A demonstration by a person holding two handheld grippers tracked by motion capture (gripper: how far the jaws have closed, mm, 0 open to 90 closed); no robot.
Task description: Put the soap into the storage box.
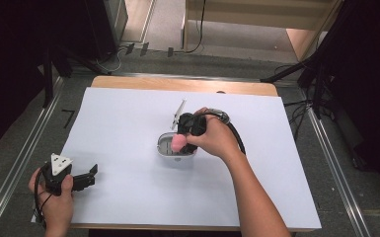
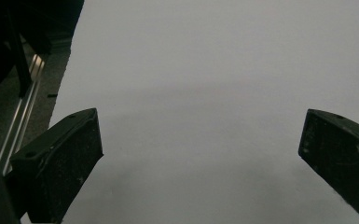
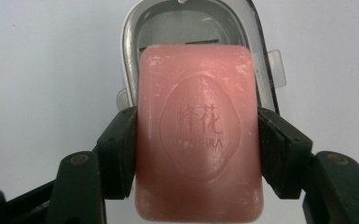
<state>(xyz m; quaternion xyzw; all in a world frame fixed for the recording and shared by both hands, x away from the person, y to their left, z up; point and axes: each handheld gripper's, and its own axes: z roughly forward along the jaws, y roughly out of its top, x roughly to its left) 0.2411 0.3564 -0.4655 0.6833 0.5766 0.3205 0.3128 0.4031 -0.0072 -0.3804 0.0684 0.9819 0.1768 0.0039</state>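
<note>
While clamped across its two long sides by the right gripper (image 3: 198, 154), hangs just above the landmark here, the small oval grey-and-white plastic soap dish (image 3: 131, 56): a pink rectangular bar of soap (image 3: 198, 135) with rounded corners and an embossed oval crest. Seen from the high view, sits at mid-sheet on the white paper cover (image 1: 128, 187) of the wooden table (image 1: 182, 84), that dish (image 1: 165, 149), with the bar (image 1: 178, 142) over its near-right part; whether touching the dish yet, cannot tell.

Looks solid and stiff, moderately heavy for its bulk, unlikely to break but easy to dent or scuff at the edges. Probably waxy and slick, so prone to sliding out endwise under a hard squeeze. Best held as now, on the flat long flanks near the middle, pads square to the faces, with steady and modest pressure.

Rests well to the left of the dish and nearer the person, at the paper's edge: the left gripper (image 1: 81, 178), jaws spread wide over bare paper (image 2: 205, 93), holding nothing.

Stands just behind the dish a thin white upright piece (image 1: 179, 111), possibly its lid.
</note>
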